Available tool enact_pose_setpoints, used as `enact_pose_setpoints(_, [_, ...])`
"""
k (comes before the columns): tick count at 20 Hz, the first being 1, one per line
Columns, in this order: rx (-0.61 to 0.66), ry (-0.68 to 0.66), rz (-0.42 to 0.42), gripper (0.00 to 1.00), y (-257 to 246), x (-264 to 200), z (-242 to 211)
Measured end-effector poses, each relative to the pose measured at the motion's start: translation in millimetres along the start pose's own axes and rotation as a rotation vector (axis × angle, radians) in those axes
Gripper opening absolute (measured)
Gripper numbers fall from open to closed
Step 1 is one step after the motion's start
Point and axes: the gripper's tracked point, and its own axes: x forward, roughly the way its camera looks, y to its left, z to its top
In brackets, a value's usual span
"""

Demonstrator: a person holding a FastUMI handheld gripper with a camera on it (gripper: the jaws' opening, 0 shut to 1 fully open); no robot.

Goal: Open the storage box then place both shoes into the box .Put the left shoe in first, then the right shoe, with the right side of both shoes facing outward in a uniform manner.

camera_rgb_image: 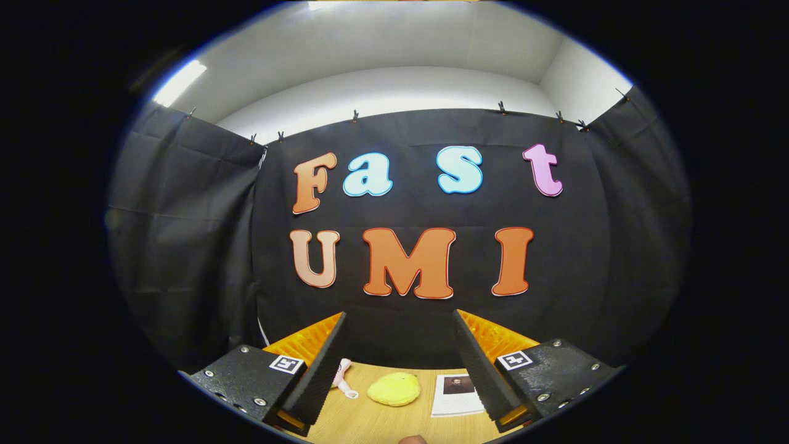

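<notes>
- The tongs (399, 364) stood wide apart with nothing held between them, raised above the wooden surface (376, 425) and aimed at the booth's black cloth wall (419, 320).
- Each finger carried a small square black-and-white marker on its upper face.
- Between the fingers, on the surface just ahead, lay a soft yellow plush toy (394, 389), rounded and lemon-like.
- To the left of the toy, partly hidden behind the left finger, lay a small pale pink item (343, 374); what it was could not be told.
- To the right of the toy, close against the right finger, lay a white printed sheet (455, 394) with a dark picture at its top; its writing was too small to read.
- At the near rim of the surface, a small rounded tan shape (412, 439) was cut off and unclear.
- No container could be made out; neither the storage box nor the shoes could be placed from this moment.
- Beyond the cloth, clipped along its top, rose a white wall (394, 92) with a bright light strip (179, 83) at upper left.
</notes>
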Motion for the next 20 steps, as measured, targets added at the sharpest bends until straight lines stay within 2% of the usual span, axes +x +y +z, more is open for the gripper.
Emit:
enact_pose_setpoints(5, [0.032, -0.003, 0.026, 0.98, 1.2, -2.9, 2.1])
enact_pose_setpoints(10, [-0.003, 0.001, 0.024, 0.98, 0.4, 2.0, 0.8])
enact_pose_setpoints(20, [0.011, -0.024, -0.012, 0.98, -0.4, 1.9, 2.4])
